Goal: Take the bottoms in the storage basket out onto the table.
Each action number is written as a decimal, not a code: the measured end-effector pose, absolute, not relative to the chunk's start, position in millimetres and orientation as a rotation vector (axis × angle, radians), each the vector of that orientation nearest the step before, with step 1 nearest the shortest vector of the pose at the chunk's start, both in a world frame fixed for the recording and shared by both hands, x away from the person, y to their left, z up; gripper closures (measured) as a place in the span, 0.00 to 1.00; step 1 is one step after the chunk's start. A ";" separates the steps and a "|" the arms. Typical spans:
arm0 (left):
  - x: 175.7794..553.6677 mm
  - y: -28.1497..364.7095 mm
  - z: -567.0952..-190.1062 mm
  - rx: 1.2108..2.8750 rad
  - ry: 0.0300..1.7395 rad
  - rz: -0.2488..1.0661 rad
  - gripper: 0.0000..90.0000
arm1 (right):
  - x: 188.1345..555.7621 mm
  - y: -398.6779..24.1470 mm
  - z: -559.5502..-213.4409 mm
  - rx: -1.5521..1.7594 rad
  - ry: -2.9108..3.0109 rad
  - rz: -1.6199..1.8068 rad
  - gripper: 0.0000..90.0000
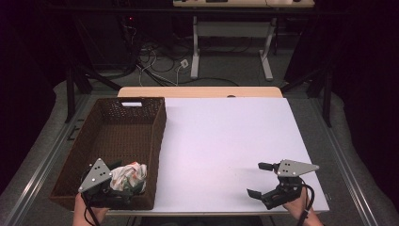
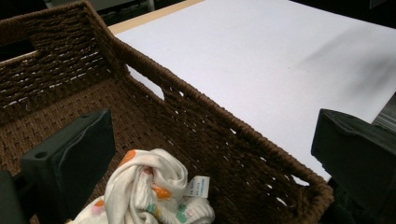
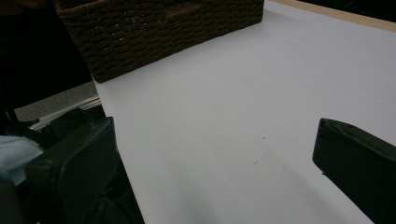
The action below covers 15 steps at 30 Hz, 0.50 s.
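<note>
the left gripper (image 1: 123,184) hangs wide over the cloth (image 2: 152,191), seemingly just dropped into the basket (image 1: 157,141); the right gripper (image 1: 261,180) idles wide.

No readable text, number or brand anywhere. One small white care tag (image 2: 197,186) is sewn to the bundled white cloth (image 2: 149,191) lying in the brown wicker basket (image 2: 243,140); it carries a few lines of bluish print, too small and blurred to make out in the left gripper view. In the high view a pale rectangle (image 1: 131,104) sits at the far wall of the basket, with no lettering that can be told.
</note>
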<state>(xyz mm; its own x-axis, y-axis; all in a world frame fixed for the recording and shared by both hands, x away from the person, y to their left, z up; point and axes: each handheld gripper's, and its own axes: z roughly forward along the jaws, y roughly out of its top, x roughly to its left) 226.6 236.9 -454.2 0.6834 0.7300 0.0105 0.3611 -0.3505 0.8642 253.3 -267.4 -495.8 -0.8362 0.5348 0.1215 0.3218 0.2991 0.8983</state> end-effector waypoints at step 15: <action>240.7 235.9 -441.7 2.044 0.906 0.438 0.00 | 253.8 -268.3 -496.4 0.809 2.356 1.556 0.00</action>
